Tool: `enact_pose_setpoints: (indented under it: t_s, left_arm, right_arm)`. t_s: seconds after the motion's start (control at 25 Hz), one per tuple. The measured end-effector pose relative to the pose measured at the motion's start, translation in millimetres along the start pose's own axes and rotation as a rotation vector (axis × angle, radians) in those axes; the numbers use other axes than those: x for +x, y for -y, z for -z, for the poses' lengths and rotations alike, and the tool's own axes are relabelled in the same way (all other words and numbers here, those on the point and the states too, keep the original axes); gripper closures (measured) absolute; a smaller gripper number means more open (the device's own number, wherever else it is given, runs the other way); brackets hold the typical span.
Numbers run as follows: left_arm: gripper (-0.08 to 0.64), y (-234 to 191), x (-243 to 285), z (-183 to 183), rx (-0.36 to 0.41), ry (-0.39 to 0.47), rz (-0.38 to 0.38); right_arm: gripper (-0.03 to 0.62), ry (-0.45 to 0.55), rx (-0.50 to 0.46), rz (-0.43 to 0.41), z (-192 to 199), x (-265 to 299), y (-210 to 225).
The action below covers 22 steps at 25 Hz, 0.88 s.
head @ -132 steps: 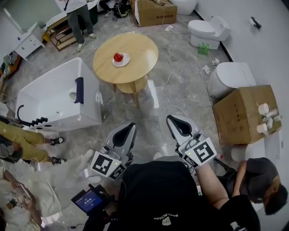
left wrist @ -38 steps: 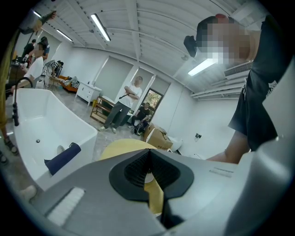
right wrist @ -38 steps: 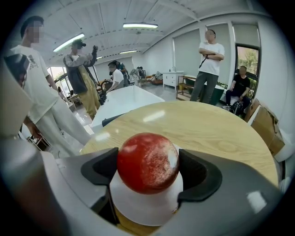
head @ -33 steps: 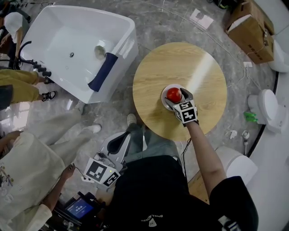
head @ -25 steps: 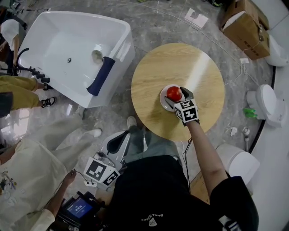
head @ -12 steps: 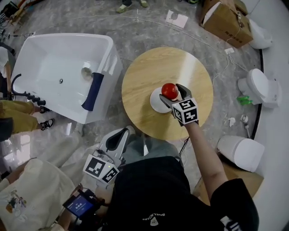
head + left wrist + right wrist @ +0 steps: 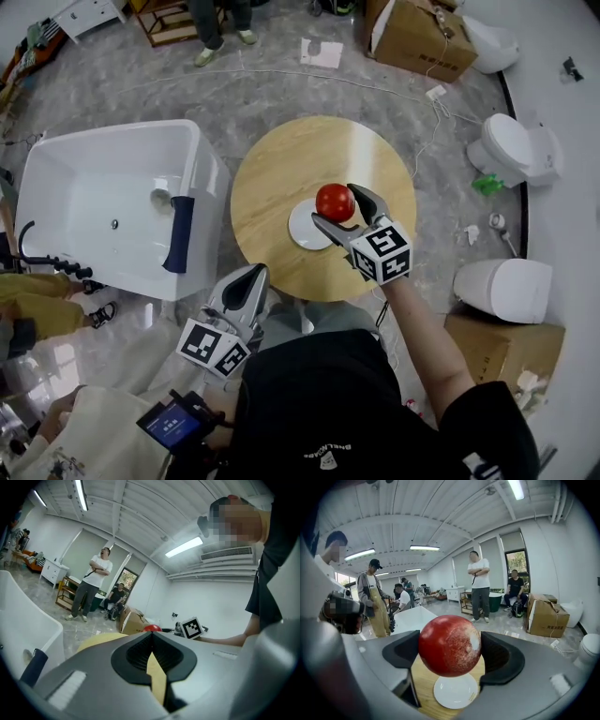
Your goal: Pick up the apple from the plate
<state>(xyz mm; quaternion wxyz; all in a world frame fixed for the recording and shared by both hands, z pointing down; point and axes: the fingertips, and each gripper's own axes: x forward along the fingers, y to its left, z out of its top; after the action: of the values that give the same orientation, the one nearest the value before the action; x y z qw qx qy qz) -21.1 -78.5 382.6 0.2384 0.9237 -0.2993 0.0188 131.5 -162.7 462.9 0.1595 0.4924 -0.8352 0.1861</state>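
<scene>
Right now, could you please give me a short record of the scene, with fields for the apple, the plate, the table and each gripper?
apple: red, gripped by the right gripper, held above the plate and clear of it
plate: white, empty, on the table
table: round, wooden, carries only the plate
right gripper: shut on the apple, over the table
left gripper: fingers together, holding nothing, low, off the table's near edge
surroundings: white bathtub on the floor, left of the table in the head view
</scene>
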Motion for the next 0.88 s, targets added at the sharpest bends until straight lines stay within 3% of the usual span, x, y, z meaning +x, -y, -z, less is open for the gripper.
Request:
enact_pose_setpoints:
  t_s: [0.44, 0.88]
  left_arm:
    - [0.54, 23.8, 60.5, -28.7, 0.044, -0.012, 0.192]
    - [0.54, 62.6, 107.9, -36.8, 0.089, -0.029, 0.372]
  right_arm:
    - [0.184, 0.209, 0.075, 0.093, -67.9, -79.3, 2.5]
    - [0.184, 0.372, 0.14, 0.226, -93.6, -169.5, 8.9]
